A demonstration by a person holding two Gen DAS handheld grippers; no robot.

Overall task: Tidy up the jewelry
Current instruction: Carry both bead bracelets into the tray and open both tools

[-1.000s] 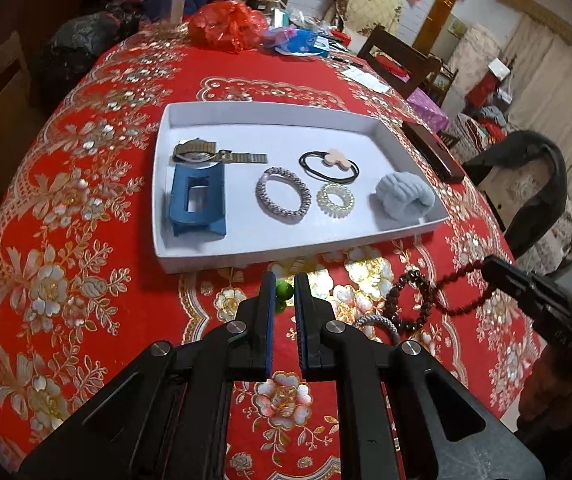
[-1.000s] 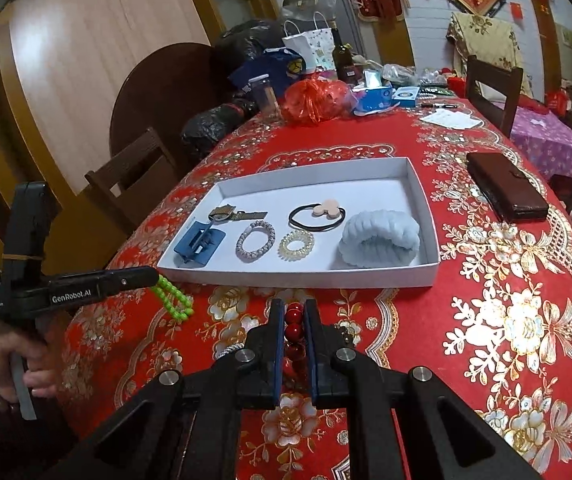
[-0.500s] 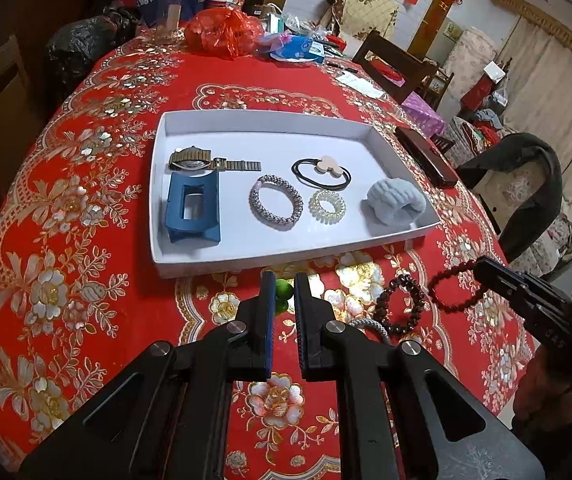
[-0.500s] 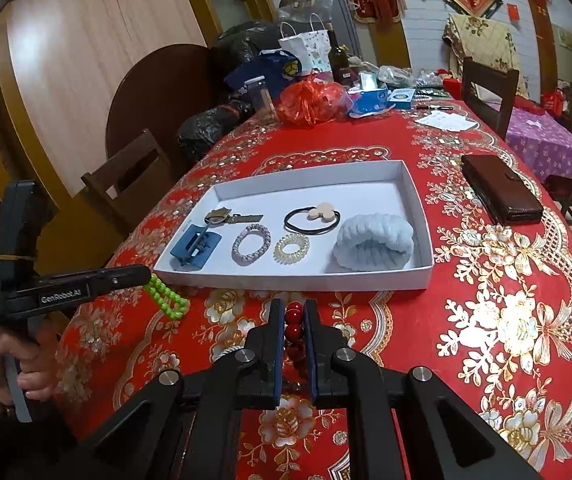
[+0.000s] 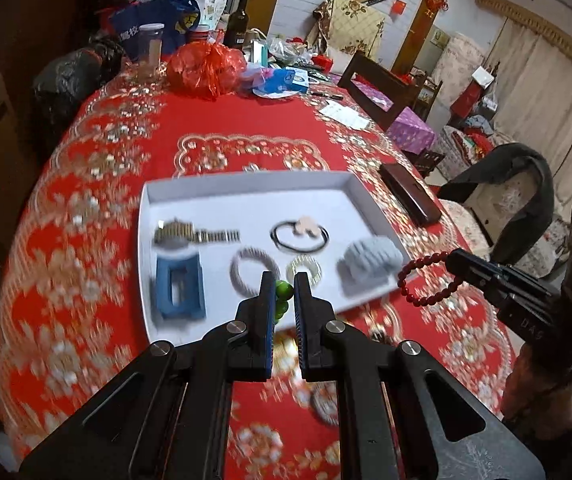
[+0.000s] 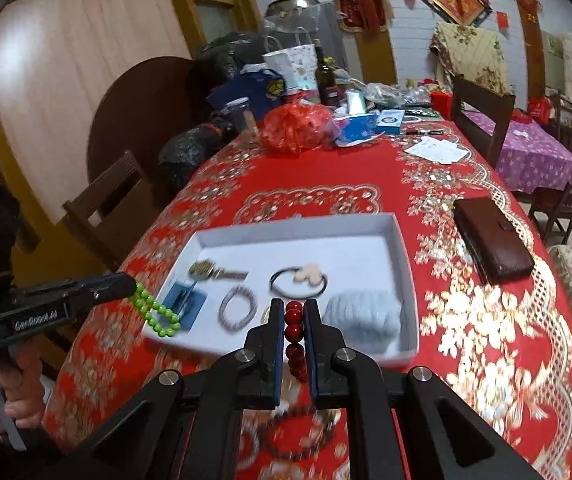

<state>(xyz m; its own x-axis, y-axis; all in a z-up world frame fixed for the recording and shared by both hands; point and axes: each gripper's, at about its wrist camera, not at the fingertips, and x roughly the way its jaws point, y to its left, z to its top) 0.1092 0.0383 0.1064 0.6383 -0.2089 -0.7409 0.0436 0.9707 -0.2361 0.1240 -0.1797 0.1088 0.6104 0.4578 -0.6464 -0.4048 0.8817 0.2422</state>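
My left gripper (image 5: pixel 284 280) is shut on a green bead bracelet (image 5: pixel 282 300), which hangs from it in the right wrist view (image 6: pixel 158 314) over the near left corner of the white tray (image 5: pixel 246 184). My right gripper (image 6: pixel 293 306) is shut on a red bead bracelet (image 6: pixel 294 330), seen dangling in the left wrist view (image 5: pixel 425 280) beside the tray's near right corner. The tray (image 6: pixel 409 280) holds a watch (image 5: pixel 190 236), a blue hair clip (image 5: pixel 180 286), a silver bracelet (image 5: pixel 252 276), a black hair tie (image 5: pixel 299 234), a clear coil tie (image 5: pixel 303 268) and a pale blue scrunchie (image 5: pixel 369 262).
A dark bead bracelet (image 6: pixel 297 432) and a silver bracelet (image 5: pixel 325 408) lie on the red floral tablecloth under the grippers. A brown wallet (image 6: pixel 491 240) lies right of the tray. Bags, a bottle (image 6: pixel 325 80) and clutter fill the far end. Chairs stand around the table.
Both grippers have lifted and moved forward toward the tray, each carrying its bracelet. The view is blurred from motion.
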